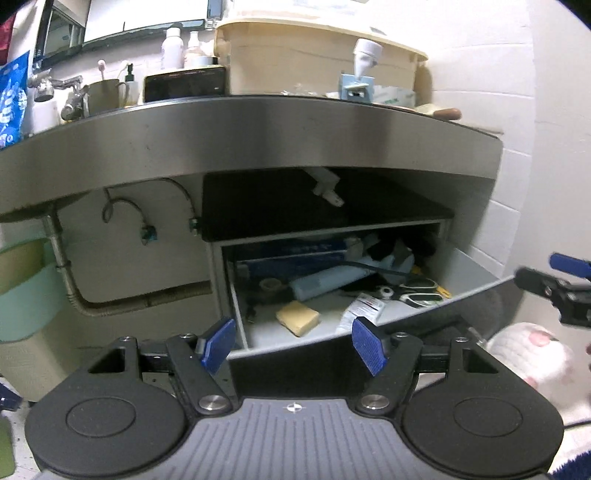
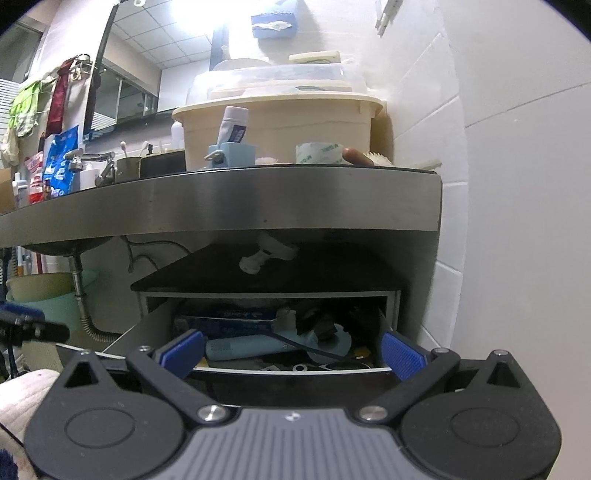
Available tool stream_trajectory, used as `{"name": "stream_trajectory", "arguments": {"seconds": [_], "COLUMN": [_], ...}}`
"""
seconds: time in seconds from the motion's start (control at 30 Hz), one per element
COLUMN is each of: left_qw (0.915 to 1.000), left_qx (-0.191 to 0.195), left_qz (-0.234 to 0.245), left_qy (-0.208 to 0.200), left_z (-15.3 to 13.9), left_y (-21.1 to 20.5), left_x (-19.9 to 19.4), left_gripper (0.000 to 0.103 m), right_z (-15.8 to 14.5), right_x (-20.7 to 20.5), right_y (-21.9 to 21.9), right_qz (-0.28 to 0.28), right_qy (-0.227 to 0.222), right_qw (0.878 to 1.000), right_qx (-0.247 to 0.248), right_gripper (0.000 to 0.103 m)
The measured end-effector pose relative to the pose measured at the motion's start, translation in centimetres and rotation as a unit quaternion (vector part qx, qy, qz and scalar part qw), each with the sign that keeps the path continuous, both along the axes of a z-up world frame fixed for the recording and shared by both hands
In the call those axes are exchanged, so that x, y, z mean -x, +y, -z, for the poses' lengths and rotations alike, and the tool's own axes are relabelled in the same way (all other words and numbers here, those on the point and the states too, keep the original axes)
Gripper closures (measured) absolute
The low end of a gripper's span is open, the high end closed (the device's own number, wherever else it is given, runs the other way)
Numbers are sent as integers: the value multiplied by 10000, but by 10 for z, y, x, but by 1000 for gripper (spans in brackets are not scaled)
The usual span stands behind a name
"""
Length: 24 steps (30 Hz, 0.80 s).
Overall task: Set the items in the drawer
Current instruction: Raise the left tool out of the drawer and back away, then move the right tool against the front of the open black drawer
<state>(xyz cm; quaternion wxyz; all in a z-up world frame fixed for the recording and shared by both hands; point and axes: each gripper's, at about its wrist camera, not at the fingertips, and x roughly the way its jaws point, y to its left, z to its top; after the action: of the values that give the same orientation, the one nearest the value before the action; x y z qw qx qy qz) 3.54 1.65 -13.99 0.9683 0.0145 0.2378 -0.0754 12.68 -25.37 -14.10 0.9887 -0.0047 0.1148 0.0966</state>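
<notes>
- The drawer (image 1: 424, 306) stands pulled out under the surface (image 1: 258, 133), already cluttered; a yellow sponge (image 1: 297, 317) lies near its front edge.
- Left gripper (image 1: 293, 341) and right gripper (image 2: 291, 352): fingers apart, holding nothing.
- Step, as I judge it: between placements; next calls for fetching another item.

Ceiling light (image 2: 207, 14) is blowing out at top of right view; drawer (image 1: 369, 280) interior is sitting in shadow, fisheye is bending and darkening the edges, slight blur at left view's right edge.
</notes>
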Motion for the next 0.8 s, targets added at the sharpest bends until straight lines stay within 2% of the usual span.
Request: {"name": "stream_trajectory", "arguments": {"seconds": [0.17,0.37,0.53,0.8], "left_qw": [9996,9999,9998,9992], "left_qx": [-127,-63,189,402], "left_qz": [242,137,9,32], "left_qy": [-60,-7,-38,-43], "left_z": [9,17,17,18], "left_y": [-10,-9,1,6], "left_x": [5,7,8,8], "left_gripper": [30,28,20,20], "right_z": [0,0,0,-2], "right_x": [-1,-3,-4,-7], "right_y": [1,1,4,15], "right_qz": [-4,30,47,10], "right_qy": [18,68,105,109], "right_qw": [10000,9999,9998,9987], "right_qx": [54,70,164,489], "right_gripper": [0,0,0,0]}}
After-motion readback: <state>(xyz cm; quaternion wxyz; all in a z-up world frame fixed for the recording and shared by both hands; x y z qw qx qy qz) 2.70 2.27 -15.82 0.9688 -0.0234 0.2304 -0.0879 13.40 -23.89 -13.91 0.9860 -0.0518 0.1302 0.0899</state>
